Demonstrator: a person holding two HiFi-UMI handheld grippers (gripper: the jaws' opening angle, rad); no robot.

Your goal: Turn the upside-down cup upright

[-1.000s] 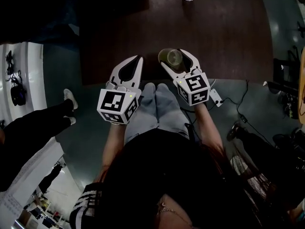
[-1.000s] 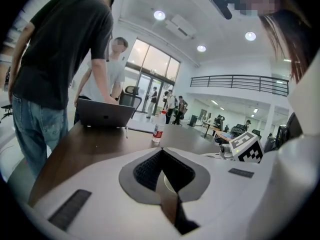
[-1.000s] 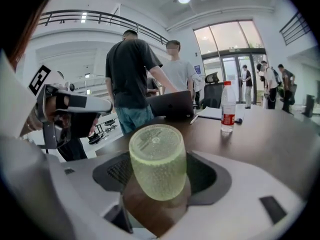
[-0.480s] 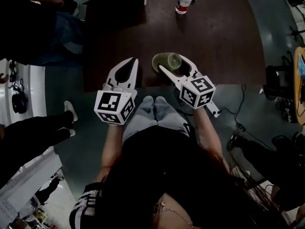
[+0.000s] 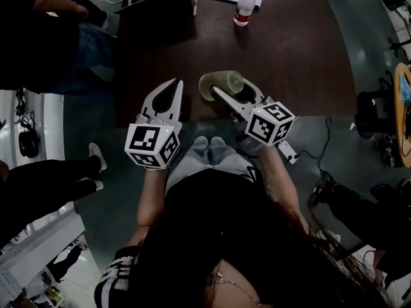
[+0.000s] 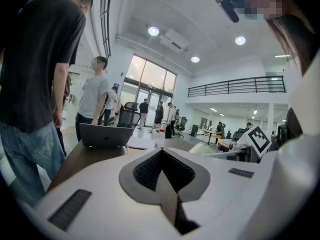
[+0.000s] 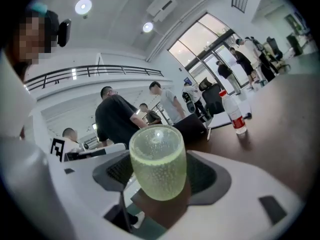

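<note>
Mid-frame, right tongs point(image 5: 228, 88) clamped around a pale green bubbled cup point(image 7: 158, 168); left tongs point(image 5: 173, 85) alongside, fully closed, empty.

— What do I look like on your feed?
— I see a black top point(image 5: 205, 217) and pale grey trousers point(image 5: 209, 156).
— And my grippers?
— The left gripper point(image 5: 176, 83) and right gripper point(image 5: 230, 86) are white shells, each carrying a cube point(image 5: 154, 145) of black-and-white square markers.

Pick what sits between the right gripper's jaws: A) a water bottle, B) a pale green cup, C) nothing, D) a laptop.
B: the right gripper clamps the pale green cup between its jaws in the right gripper view, while the water bottle stands far off on the table.
</note>
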